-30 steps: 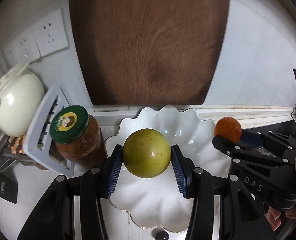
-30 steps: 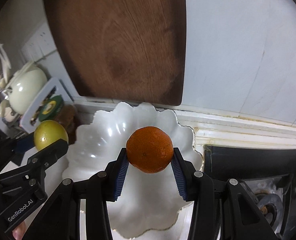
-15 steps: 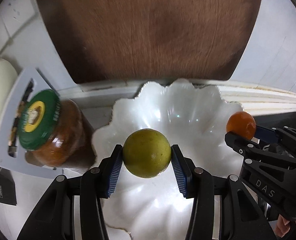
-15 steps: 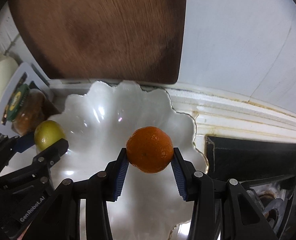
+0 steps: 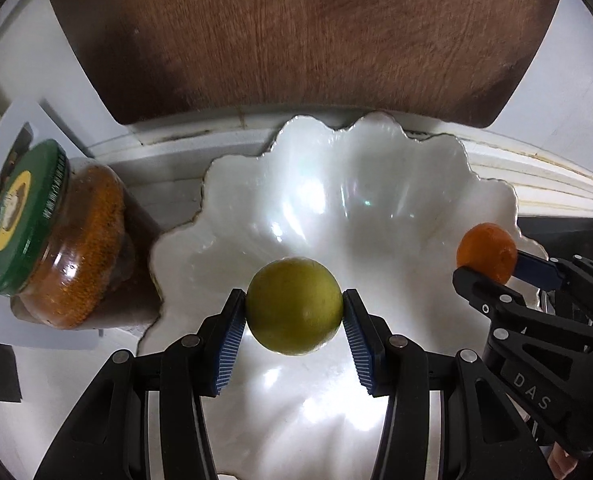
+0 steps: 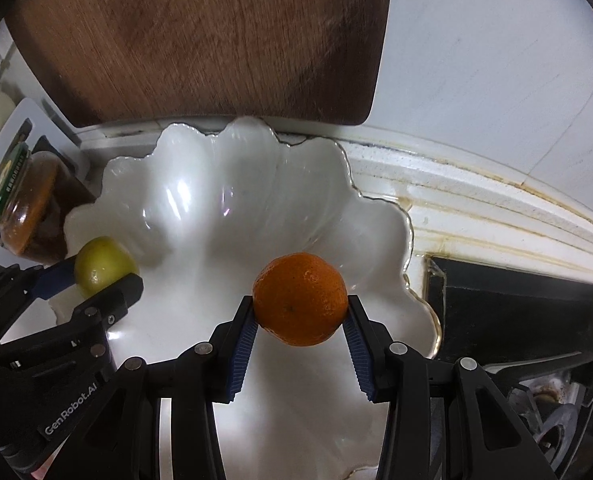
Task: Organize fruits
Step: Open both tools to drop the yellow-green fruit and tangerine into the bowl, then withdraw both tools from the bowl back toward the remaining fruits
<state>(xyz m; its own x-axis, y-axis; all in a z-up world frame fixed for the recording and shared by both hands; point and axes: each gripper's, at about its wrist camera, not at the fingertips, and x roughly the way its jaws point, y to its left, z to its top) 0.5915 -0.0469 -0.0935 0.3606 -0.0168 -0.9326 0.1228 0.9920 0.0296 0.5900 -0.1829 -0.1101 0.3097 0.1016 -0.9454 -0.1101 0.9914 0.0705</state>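
My left gripper (image 5: pixel 294 306) is shut on a yellow-green lemon (image 5: pixel 294 300) and holds it over the middle of a white scalloped bowl (image 5: pixel 336 200). My right gripper (image 6: pixel 300 310) is shut on an orange mandarin (image 6: pixel 300 292) and holds it over the bowl (image 6: pixel 216 208), toward its right side. In the left wrist view the right gripper (image 5: pixel 492 270) with the mandarin (image 5: pixel 486 250) is at the bowl's right rim. In the right wrist view the left gripper (image 6: pixel 100 276) with the lemon (image 6: pixel 102 264) is at the bowl's left rim. The bowl holds no fruit.
A jar (image 5: pixel 60 240) of orange-brown paste with a green lid stands just left of the bowl. A wooden cutting board (image 5: pixel 296 32) leans on the white wall behind it. A black stove edge (image 6: pixel 516 312) lies to the right.
Both grippers have moved forward and lower over the bowl, which now looks larger and closer. Each still holds its fruit.
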